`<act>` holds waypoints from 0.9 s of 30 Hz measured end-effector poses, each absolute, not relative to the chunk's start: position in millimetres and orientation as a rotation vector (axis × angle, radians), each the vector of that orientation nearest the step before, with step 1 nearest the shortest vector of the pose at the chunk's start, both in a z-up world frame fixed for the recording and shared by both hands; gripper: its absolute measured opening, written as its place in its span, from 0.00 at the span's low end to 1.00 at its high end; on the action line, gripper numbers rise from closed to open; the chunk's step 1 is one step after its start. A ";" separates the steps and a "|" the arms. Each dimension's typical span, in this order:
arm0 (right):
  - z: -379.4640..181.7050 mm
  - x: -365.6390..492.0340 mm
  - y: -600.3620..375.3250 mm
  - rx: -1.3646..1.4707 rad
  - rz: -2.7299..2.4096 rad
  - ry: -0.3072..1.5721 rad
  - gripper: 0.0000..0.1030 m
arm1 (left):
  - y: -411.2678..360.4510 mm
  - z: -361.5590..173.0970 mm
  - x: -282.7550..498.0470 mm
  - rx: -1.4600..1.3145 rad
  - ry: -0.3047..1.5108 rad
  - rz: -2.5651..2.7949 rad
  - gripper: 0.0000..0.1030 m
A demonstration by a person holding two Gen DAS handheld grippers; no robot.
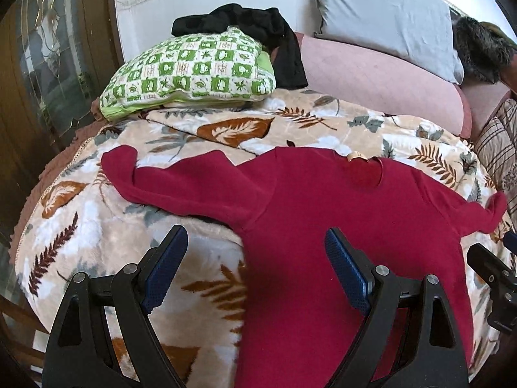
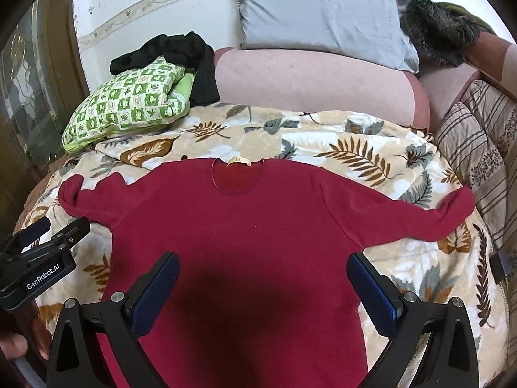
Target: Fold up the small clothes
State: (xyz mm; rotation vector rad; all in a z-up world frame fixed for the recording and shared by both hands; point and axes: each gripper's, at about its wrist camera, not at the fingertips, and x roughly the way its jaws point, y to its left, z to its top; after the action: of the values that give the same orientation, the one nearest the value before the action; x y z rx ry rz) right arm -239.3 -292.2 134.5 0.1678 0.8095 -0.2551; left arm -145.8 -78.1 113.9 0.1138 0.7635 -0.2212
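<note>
Taking the red sweater [image 2: 245, 226] as the landmark: it lies flat and spread out, front up, on a leaf-patterned blanket [image 2: 323, 148], neckline at the far edge with a small pale tag [image 2: 238, 160] showing inside the collar.

Far to its left stands a dark wooden door with patterned glass [image 1: 48, 64]. Beyond the sweater's left sleeve [image 1: 155, 177], which stretches out over the blanket, sits a green-and-white checked cushion [image 1: 194, 74] with a black garment [image 1: 258, 29] draped over its top and right side.

The left gripper [image 1: 255, 268] hovers above the sweater's lower left edge, its blue-padded fingers [image 1: 168, 268] spread wide apart and holding nothing; one finger is over the blanket, the other over the red cloth.

Directly behind the sweater lies a pink bolster [image 2: 316, 80], and above that a grey pillow [image 2: 323, 16] against the white wall.

The right gripper [image 2: 263, 291] hangs over the sweater's lower middle, likewise spread wide and empty, casting a dark shadow on the cloth.

The right sleeve [image 2: 429, 216] extends sideways toward a striped quilt [image 2: 478, 129], and a dark furry item [image 2: 436, 29] lies beyond the quilt.
</note>
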 end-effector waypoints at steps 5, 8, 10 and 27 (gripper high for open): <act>124.7 -230.8 -293.1 0.164 -0.256 0.829 1.00 | -79.8 102.7 -139.5 0.129 0.784 -0.215 0.84; 116.9 -223.9 -292.9 0.165 -0.254 0.845 1.00 | -81.4 96.3 -133.2 0.129 0.804 -0.217 0.84; 111.4 -217.7 -292.2 0.164 -0.251 0.857 1.00 | -82.5 92.0 -129.1 0.133 0.811 -0.214 0.84; 85.6 -185.8 -283.1 0.162 -0.211 0.903 1.00 | -80.3 75.6 -107.5 0.146 0.830 -0.179 0.84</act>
State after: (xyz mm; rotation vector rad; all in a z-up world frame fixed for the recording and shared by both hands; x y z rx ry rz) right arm -185.8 -283.1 85.6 0.1621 0.9033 -0.2108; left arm -107.5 -80.3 75.6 0.1455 0.8300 -0.1794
